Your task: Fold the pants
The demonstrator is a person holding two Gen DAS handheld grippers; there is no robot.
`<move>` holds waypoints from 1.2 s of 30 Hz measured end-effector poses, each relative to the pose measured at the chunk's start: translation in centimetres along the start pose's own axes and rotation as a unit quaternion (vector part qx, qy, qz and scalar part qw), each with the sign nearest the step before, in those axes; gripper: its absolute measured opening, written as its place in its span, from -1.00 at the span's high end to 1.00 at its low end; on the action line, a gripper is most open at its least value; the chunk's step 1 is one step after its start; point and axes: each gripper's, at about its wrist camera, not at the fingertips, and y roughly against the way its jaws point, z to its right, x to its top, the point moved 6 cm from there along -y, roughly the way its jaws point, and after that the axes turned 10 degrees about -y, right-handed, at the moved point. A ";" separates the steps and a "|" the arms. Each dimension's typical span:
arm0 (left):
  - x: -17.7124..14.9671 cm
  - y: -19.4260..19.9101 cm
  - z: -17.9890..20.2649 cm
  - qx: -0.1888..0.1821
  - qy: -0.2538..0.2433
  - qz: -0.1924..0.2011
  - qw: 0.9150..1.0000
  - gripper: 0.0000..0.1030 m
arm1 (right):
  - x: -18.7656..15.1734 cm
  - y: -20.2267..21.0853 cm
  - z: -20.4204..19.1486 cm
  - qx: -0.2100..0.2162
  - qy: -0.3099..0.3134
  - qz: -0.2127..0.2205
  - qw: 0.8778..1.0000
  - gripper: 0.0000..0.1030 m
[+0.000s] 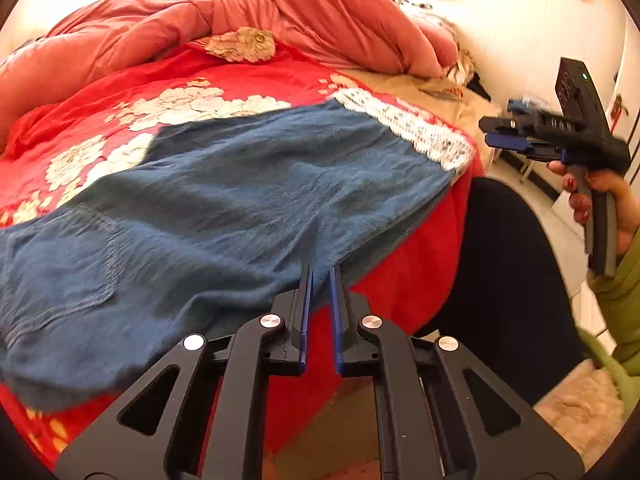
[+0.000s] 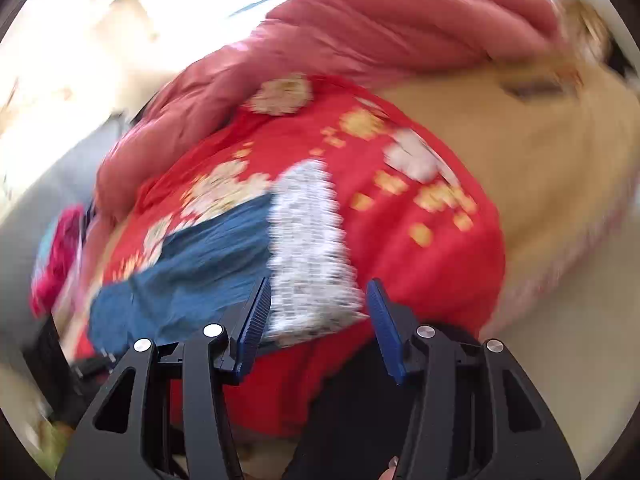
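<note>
Blue denim pants [image 1: 240,200] lie spread across the bed, and their white lace hem [image 1: 404,128] reaches the bed's right edge. My left gripper [image 1: 322,270] is shut on the near edge of the pants, with the fabric pinched between the blue pads. In the blurred right wrist view the pants [image 2: 192,272] and lace hem [image 2: 308,248] sit just beyond my right gripper [image 2: 318,284]. It is open, with nothing between its fingers. The left wrist view shows the right gripper [image 1: 486,132] in the air off the bed's right side, held by a hand [image 1: 600,196].
A red floral bedspread [image 1: 240,76] covers the bed. A bunched pink duvet [image 1: 280,8] lies at the far end, and a beige sheet [image 2: 540,160] is to the right. A black object [image 1: 508,264] stands beside the bed, over a fluffy rug [image 1: 576,412].
</note>
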 end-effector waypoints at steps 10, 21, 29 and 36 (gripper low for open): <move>-2.4 5.2 -7.5 0.128 0.119 -0.020 0.984 0.30 | -6.2 -5.6 -11.9 0.028 0.267 -0.081 0.960 -0.06; -7.7 7.2 -15.2 0.167 0.227 -0.050 0.958 0.29 | -7.8 -8.3 -7.0 -0.004 0.231 -0.159 0.960 -0.07; -6.7 7.8 -13.7 0.169 0.210 -0.040 0.962 0.17 | -7.6 -7.2 -7.4 0.017 0.212 -0.146 0.966 -0.21; -0.9 8.6 -11.7 0.147 0.172 -0.002 0.974 0.06 | -2.9 -3.6 -5.7 0.061 0.123 -0.073 0.988 -0.30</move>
